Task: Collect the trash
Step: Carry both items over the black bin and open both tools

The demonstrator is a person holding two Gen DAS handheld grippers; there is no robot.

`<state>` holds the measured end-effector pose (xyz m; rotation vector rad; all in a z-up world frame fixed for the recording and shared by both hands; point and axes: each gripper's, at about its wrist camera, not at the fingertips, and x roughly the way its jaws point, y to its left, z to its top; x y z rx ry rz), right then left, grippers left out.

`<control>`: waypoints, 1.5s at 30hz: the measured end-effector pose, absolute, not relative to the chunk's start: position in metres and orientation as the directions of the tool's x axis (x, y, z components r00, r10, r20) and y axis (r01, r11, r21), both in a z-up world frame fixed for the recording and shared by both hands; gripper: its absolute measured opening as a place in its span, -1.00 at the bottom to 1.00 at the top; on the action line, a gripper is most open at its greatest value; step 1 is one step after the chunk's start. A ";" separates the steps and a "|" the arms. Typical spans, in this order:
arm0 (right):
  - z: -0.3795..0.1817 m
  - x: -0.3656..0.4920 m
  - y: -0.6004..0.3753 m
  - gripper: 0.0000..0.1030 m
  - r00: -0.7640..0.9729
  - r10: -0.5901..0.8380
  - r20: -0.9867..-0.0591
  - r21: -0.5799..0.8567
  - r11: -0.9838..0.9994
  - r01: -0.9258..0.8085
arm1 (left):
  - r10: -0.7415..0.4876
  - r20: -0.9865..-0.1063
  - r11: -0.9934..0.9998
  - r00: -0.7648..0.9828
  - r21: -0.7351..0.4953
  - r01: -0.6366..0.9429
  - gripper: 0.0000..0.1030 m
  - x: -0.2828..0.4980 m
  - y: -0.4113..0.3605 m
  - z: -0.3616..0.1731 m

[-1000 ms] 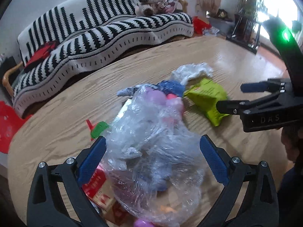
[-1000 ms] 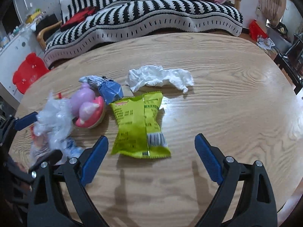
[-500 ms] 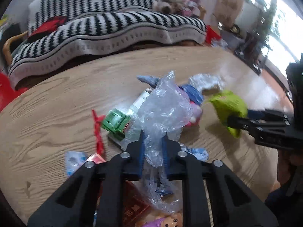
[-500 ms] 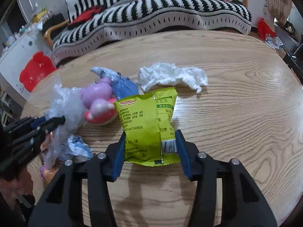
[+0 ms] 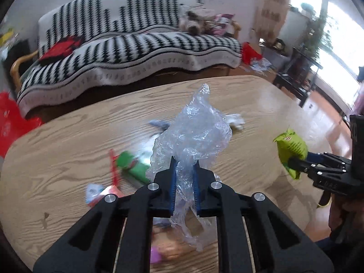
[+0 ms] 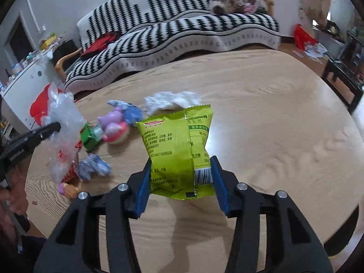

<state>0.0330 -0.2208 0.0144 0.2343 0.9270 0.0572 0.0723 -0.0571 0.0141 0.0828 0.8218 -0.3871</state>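
Both grippers grip trash above the table [image 6: 284, 118]: left gripper [image 5: 184, 179] pinches crinkled clear plastic wrap [image 5: 195, 134], right gripper [image 6: 180, 179] clamps the green snack bag [image 6: 177, 145] by its edges. Thin film could slip free; farther off, white tissue [image 6: 170, 100] waits.

— Anything readable out here?

— Mostly on the green snack packet [image 6: 176, 150] clamped between the right gripper [image 6: 180, 183] pads. Near its top right stand Chinese characters that look like 玉米; below run columns of print too small to read, and a barcode sits just beside the right pad.

— And the gripper bodies?

— Raised lettering, too blurred to make out.
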 end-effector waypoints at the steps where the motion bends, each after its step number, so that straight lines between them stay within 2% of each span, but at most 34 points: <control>1: 0.014 0.024 -0.234 -0.06 0.605 0.137 -0.784 0.226 0.971 0.073 | -0.318 -0.723 0.918 0.613 -0.073 0.391 -0.77 0.070 -0.070 0.016; 7: 0.023 -0.033 -0.319 -0.05 0.662 0.030 -0.749 0.231 0.948 0.219 | -0.443 -0.714 0.809 0.542 -0.058 0.585 -0.77 0.042 -0.172 0.014; 13: 0.019 -0.106 -0.425 -0.05 0.675 -0.093 -0.732 0.263 0.875 0.406 | -0.531 -0.714 0.706 0.456 -0.076 0.704 -0.77 0.012 -0.282 0.001; 19: -0.006 -0.190 -0.539 -0.05 0.605 -0.234 -0.761 0.272 0.732 0.625 | -0.633 -0.692 0.574 0.347 -0.118 0.810 -0.77 -0.030 -0.393 -0.010; 22: -0.024 -0.226 -0.587 -0.05 0.553 -0.258 -0.792 0.294 0.632 0.717 | -0.671 -0.691 0.483 0.269 -0.132 0.866 -0.77 -0.060 -0.458 -0.027; 26: -0.052 -0.264 -0.631 -0.05 0.504 -0.263 -0.823 0.310 0.536 0.786 | -0.680 -0.715 0.382 0.160 -0.160 0.910 -0.77 -0.091 -0.529 -0.059; 31: -0.076 -0.293 -0.659 -0.05 0.493 -0.241 -0.836 0.358 0.440 0.823 | -0.619 -0.783 0.311 0.054 -0.182 0.933 -0.77 -0.107 -0.590 -0.116; 38: -0.093 -0.297 -0.667 -0.03 0.472 -0.220 -0.854 0.352 0.424 0.834 | -0.541 -0.841 0.330 0.032 -0.177 0.927 -0.77 -0.096 -0.629 -0.175; 45: -0.100 -0.288 -0.672 -0.03 0.461 -0.212 -0.862 0.348 0.416 0.840 | -0.520 -0.854 0.353 0.018 -0.196 0.915 -0.76 -0.089 -0.643 -0.193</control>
